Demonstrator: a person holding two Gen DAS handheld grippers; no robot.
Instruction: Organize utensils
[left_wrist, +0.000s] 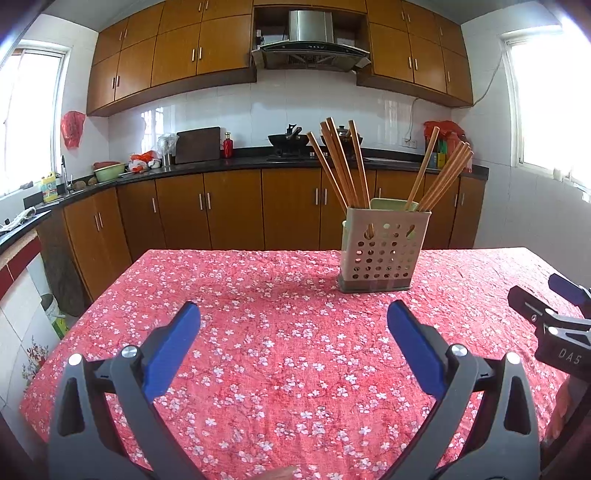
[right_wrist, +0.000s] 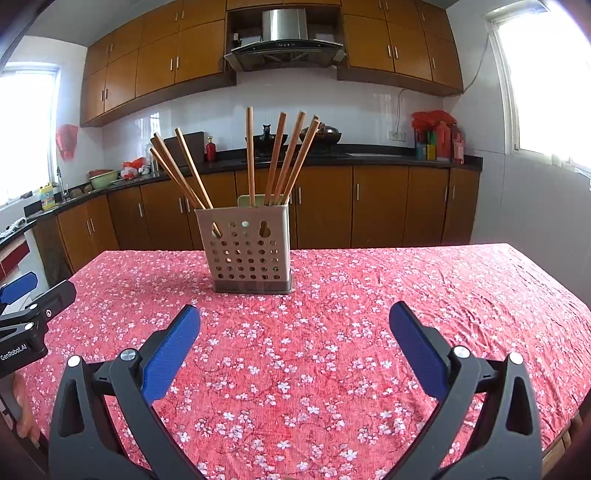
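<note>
Right wrist: right gripper spread, empty | left gripper likewise spread, empty | holder ahead, slightly left, on tablecloth | chopsticks all standing inside, none loose in view | task apparently finished.

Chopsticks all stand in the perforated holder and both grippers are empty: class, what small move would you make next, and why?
Probably ease both grippers back and finish. The chopsticks already stand in the holder, in two leaning bunches, and nothing loose shows on the tablecloth. The left gripper and right gripper are open, empty and short of the holder, so no pick seems needed.
</note>
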